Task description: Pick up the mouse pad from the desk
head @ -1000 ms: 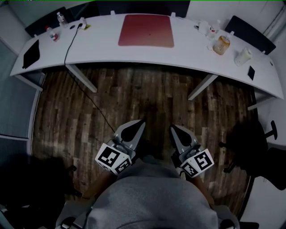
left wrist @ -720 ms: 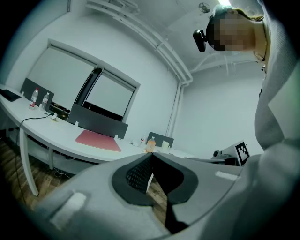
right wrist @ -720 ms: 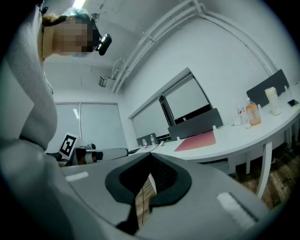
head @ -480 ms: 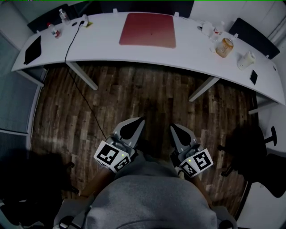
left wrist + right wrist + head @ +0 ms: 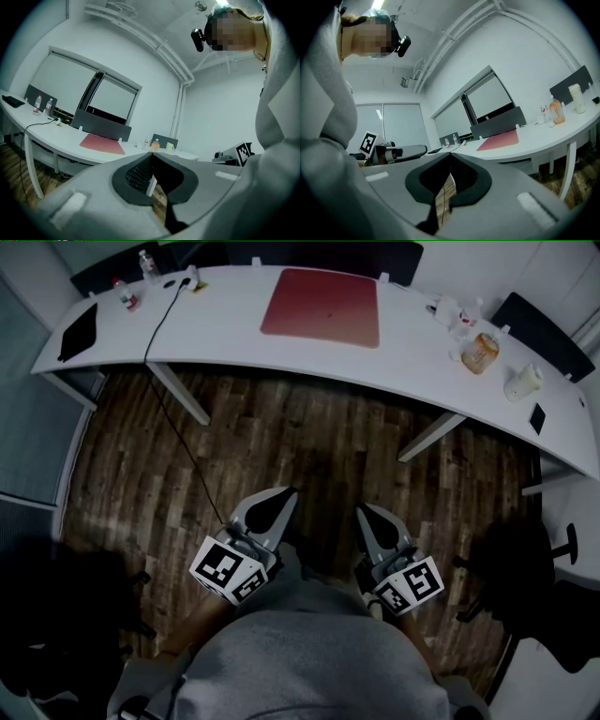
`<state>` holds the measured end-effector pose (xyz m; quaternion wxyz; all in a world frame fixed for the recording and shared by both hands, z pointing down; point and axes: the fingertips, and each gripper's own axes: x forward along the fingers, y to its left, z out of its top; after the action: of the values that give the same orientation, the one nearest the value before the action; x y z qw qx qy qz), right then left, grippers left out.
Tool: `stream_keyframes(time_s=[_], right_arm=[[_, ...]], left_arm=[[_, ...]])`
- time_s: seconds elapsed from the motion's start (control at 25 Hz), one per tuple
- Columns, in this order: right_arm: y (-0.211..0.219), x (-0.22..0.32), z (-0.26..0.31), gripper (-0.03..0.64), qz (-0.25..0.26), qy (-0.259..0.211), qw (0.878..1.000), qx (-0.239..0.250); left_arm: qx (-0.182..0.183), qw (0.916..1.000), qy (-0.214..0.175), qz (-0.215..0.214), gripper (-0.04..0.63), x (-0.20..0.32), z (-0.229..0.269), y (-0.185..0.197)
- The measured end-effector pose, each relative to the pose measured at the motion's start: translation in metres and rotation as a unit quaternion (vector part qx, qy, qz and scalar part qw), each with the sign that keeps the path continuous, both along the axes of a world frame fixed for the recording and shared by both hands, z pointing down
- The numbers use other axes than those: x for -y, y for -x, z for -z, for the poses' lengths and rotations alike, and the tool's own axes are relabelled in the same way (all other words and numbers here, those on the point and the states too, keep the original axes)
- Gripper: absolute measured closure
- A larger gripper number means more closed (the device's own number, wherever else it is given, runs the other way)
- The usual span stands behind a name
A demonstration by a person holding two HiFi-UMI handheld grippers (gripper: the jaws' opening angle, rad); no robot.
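Note:
The red mouse pad [image 5: 322, 307] lies flat on the white curved desk [image 5: 234, 343], near its far edge and about the middle; it also shows in the left gripper view [image 5: 103, 143] and the right gripper view [image 5: 499, 139]. Both grippers are held close to the person's body over the wooden floor, well short of the desk. My left gripper [image 5: 289, 491] is shut with nothing between its jaws, and the tips [image 5: 151, 153] meet. My right gripper [image 5: 361, 508] is likewise shut and empty, its tips [image 5: 451, 154] touching. Both point level towards the desk.
On the desk's left are bottles [image 5: 147, 263], a black tablet [image 5: 79, 330] and a black cable [image 5: 155, 324] that runs down to the floor. At its right stand an orange jar [image 5: 480, 351], a white cup [image 5: 523, 382] and a phone [image 5: 537, 416]. A dark chair [image 5: 525, 549] stands at right.
The desk and pad have drifted slightly right in the head view. Both grippers stay shut in front of the body, hardly moved.

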<state>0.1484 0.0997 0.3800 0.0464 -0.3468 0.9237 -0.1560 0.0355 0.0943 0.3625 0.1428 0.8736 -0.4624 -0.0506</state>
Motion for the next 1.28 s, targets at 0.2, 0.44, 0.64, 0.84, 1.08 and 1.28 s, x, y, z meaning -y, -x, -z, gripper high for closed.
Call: stream_keyframes(time_s=[0.2, 0.44, 0.64, 0.84, 1.08, 1.28], right_arm=[[0.006, 0.003, -0.002, 0.615, 0.010, 0.000, 1.000, 0.002], [0.015, 0.015, -0.001, 0.615, 0.015, -0.005, 1.000, -0.004], [0.015, 0.036, -0.002, 0.615, -0.003, -0.008, 1.000, -0.010], [0.021, 0.063, 0.000, 0.615, -0.008, -0.018, 1.000, -0.024], [0.028, 0.111, 0.003, 0.615, -0.029, -0.016, 0.999, -0.019], [0.042, 0.151, 0.007, 0.615, -0.029, -0.020, 0.999, -0.018]], left_arm=[[0.013, 0.9999, 0.002, 0.010, 0.597, -0.003, -0.003, 0.010], [0.012, 0.9998, -0.001, 0.013, 0.597, 0.008, -0.005, 0.022], [0.000, 0.9998, -0.016, 0.014, 0.597, 0.033, -0.001, 0.030], [-0.009, 0.9998, -0.018, 0.004, 0.597, 0.067, -0.001, 0.035], [-0.003, 0.9997, -0.024, -0.008, 0.597, 0.115, 0.000, 0.045], [0.009, 0.9995, -0.028, -0.010, 0.597, 0.155, 0.002, 0.059]])
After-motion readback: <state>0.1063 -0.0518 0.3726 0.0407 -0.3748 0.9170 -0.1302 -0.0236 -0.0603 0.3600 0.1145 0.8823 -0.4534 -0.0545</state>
